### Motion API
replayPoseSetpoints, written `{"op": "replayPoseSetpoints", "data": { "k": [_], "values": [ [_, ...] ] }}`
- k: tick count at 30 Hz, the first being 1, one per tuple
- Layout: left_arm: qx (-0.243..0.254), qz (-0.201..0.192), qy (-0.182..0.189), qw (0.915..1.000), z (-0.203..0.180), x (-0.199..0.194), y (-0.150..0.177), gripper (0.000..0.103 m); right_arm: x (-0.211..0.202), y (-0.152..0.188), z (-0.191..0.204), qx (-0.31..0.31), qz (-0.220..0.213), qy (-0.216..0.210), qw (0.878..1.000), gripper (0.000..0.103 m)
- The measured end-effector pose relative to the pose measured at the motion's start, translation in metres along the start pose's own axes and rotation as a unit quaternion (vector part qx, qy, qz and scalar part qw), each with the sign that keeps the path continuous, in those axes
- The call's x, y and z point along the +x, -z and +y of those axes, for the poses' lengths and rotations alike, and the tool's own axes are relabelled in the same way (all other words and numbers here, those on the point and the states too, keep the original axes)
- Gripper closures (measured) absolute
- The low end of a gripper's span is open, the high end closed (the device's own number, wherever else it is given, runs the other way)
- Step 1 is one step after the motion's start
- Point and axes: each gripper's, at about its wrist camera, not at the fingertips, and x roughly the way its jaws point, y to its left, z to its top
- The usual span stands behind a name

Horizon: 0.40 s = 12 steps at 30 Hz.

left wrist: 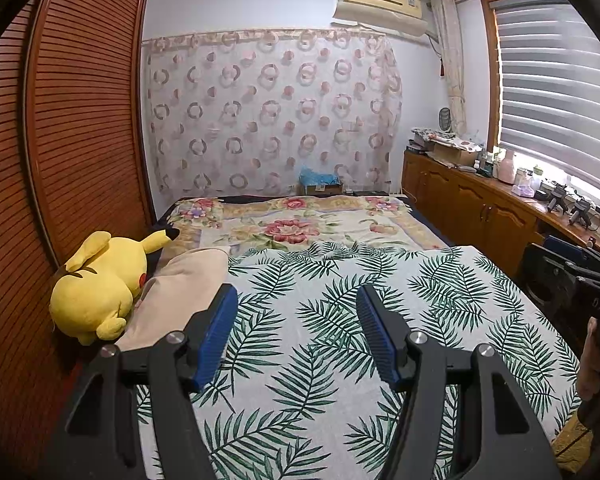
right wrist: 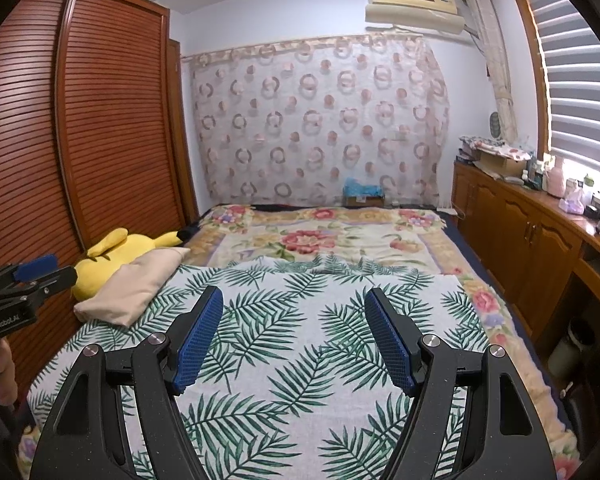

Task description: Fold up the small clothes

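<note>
Both sets of jaws stand wide and empty, the left gripper and the right gripper hovering side by side over the bed. From the left: a plush, a beige pillow, then the leaf-print cloth spread flat. No small garment shows. That cloth looks light, limp, easy to bunch; I'd pinch it at the corners.
</note>
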Motion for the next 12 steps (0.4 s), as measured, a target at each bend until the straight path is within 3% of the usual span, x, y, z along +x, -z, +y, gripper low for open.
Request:
{"op": "replayPoseSetpoints", "data": {
  "k": [12],
  "values": [
    [0.0,0.0,0.0,1.0,-0.0001,-0.0001,0.0003,0.042,-0.0002,-0.0001,-0.0038,0.002,-0.001,0.003,1.0,0.028]
  ]
}}
